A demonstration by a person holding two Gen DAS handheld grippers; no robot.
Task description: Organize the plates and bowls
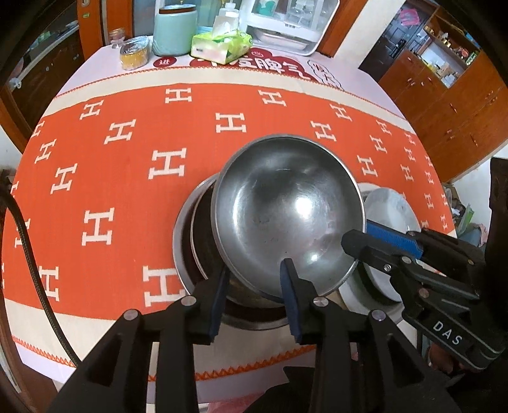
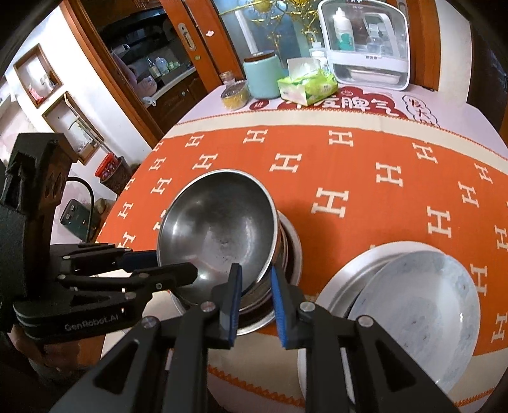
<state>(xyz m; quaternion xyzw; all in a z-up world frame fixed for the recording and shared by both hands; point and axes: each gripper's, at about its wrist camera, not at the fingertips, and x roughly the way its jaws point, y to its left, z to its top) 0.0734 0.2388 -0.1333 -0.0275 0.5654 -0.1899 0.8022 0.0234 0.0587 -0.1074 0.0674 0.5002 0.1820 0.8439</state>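
Atop stacked bowls (image 1: 187, 241), a scuffed, tilted steel bowl (image 1: 285, 209); both grippers' fingers (image 1: 290, 286) (image 2: 233, 286) straddle its rim, slightly parted.

A green tissue pack (image 1: 222, 44) sits between a teal jar (image 1: 173, 30) and a white cabinet (image 1: 285, 23).

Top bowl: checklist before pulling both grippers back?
1. Bowl nested flat in stack: not ok, it sits tilted.
2. Left gripper released: ok, jaws open, a gap shows.
3. Left gripper clear of rim: not ok, it straddles the rim.
4. Right gripper released: ok, jaws open.
5. Right gripper clear of rim: not ok, it straddles the rim.
6. Plates apart from stack: ok.
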